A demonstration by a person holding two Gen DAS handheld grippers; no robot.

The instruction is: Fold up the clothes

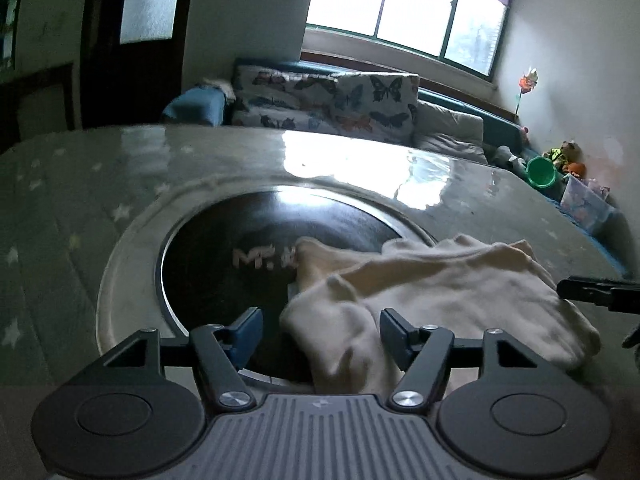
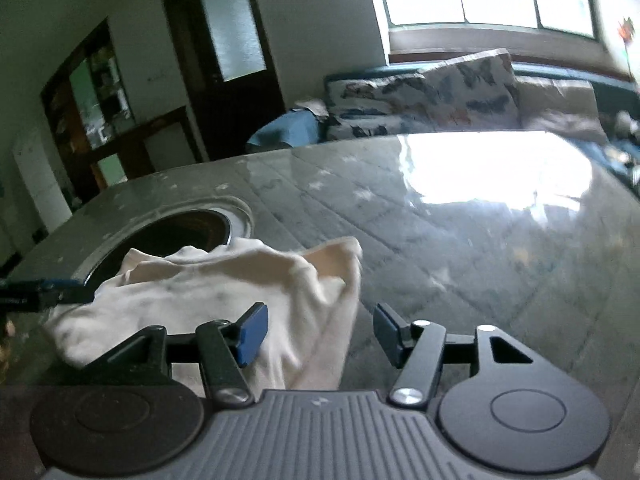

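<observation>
- the left gripper [image 1: 320,334] stands wide open, its blue-padded fingers [image 1: 249,330] well apart and closed on nothing; the cream garment [image 1: 440,300] passes through the gap between them, nearer the right-hand finger.
- the right gripper [image 2: 320,334] is also spread wide and holds nothing; the cream garment [image 2: 208,296] fills the space by its left finger and reaches into the gap, while the right finger stands over bare table.
- writing: pale letters on the dark round inset [image 1: 240,248] ahead of the left gripper read roughly "mt", the rest hidden by the cloth's edge; i cannot read more. a small logo sits on each gripper's grey ribbed body, too small to make out.
- the garment lies crumpled on the glossy star-patterned table [image 2: 440,232], just ahead of and between both grippers, partly draped over the near-right rim of the inset.
- in the left view, the right gripper's dark finger shows at the far right edge, beside the cloth; in the right view, the left gripper's tip touches or nearly touches the cloth at far left.
- beyond the table, past both grippers: butterfly-print cushions [image 1: 328,100] under a bright window [image 1: 408,12].
</observation>
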